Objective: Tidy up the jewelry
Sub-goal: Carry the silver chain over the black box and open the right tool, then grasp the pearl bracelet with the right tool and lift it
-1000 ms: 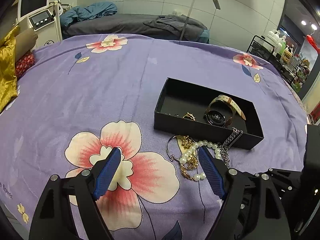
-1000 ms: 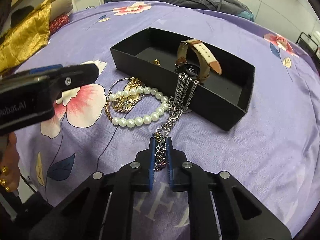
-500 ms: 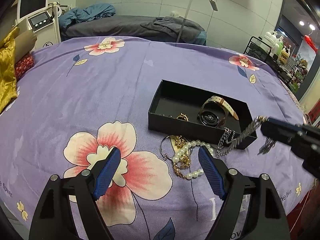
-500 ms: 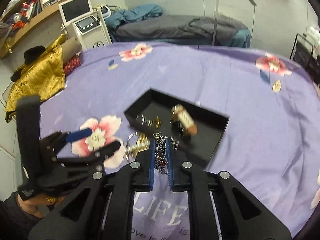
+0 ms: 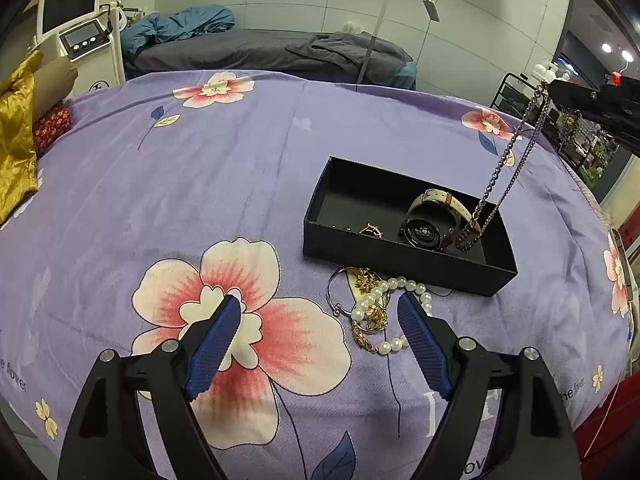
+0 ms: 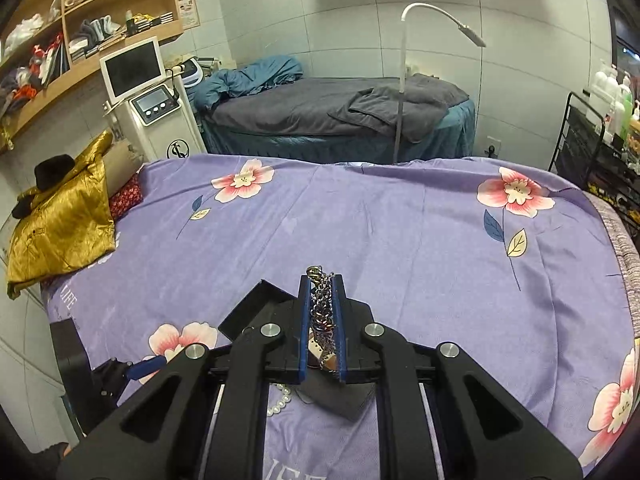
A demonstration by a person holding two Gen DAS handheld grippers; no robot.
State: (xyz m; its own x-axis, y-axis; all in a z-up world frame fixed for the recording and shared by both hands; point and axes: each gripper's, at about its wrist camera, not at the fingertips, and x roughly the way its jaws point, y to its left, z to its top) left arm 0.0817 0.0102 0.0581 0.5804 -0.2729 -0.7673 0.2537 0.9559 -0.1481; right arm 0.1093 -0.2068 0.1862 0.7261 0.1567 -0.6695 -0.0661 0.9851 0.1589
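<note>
Nearest the front edge of the bed, the left gripper (image 5: 318, 344) is hovering with its jaws standing wide and nothing between them, aiming at the leftover pile: a pearl bracelet (image 5: 386, 308), a gold chain (image 5: 366, 330) tangled with it and a thin silver bangle (image 5: 334, 290), all lying on the purple flowered bedspread (image 5: 200, 168) just in front of the black box (image 5: 400, 258). Just behind, that box is already holding a watch (image 5: 430, 224) with a beige strap and a small gold piece (image 5: 372, 230). Higher up on the right, the right gripper (image 6: 322, 308) is clamping tight on a silver chain (image 5: 508, 168), which is dangling down with its low end reaching into the box beside the watch. Judging by that, the task is roughly halfway: the chain is about to go in, and the three pieces on the cloth are still waiting. Beyond the bedspread, a grey-covered treatment couch (image 6: 320, 116) is standing against the tiled wall, with a white gooseneck lamp (image 6: 440, 20), a machine with a screen (image 6: 144, 84), a gold jacket (image 6: 64, 216) at the left and wooden shelves (image 6: 80, 20) above.
</note>
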